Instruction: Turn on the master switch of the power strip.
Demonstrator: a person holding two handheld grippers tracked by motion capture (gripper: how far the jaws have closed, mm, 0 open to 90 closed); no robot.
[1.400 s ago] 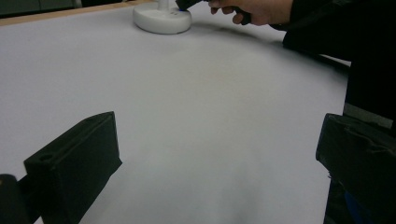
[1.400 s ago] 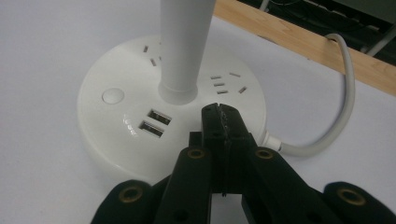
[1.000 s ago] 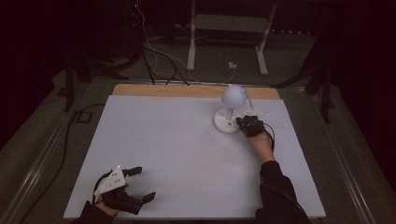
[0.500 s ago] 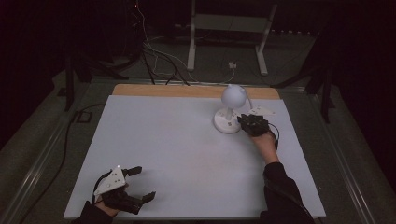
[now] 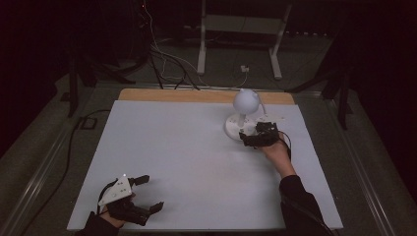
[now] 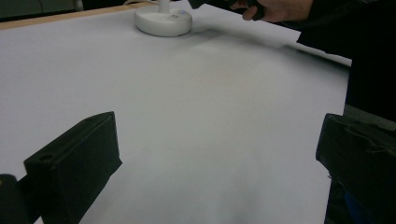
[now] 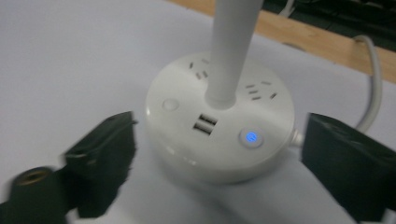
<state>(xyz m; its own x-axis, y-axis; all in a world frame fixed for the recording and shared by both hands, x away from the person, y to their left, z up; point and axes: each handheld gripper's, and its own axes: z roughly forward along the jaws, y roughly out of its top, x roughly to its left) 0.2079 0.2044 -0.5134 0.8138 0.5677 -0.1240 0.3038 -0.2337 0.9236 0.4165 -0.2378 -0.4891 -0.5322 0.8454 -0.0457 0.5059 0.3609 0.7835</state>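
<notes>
While the left claw (image 5: 142, 195) idles agape at the counter's (image 5: 172, 147) seven o'clock:
Right claw (image 7: 215, 154), jaws apart, straddles the lamp base (image 7: 219, 135); its upright stem (image 7: 231, 51) rises at twelve o'clock.

The high view looks down the table (image 5: 187, 147); both tool views share the somewhat blurred lamp base (image 7: 219, 135).

One white desk lamp (image 5: 242, 114) stands on one white surface (image 5: 162, 157), worked by two black claws: the left claw (image 5: 147, 193) and the right claw (image 5: 247, 139). The lamp's round base (image 7: 219, 135) carries two USB ports (image 7: 205, 123), two buttons and apparently two sockets.
</notes>
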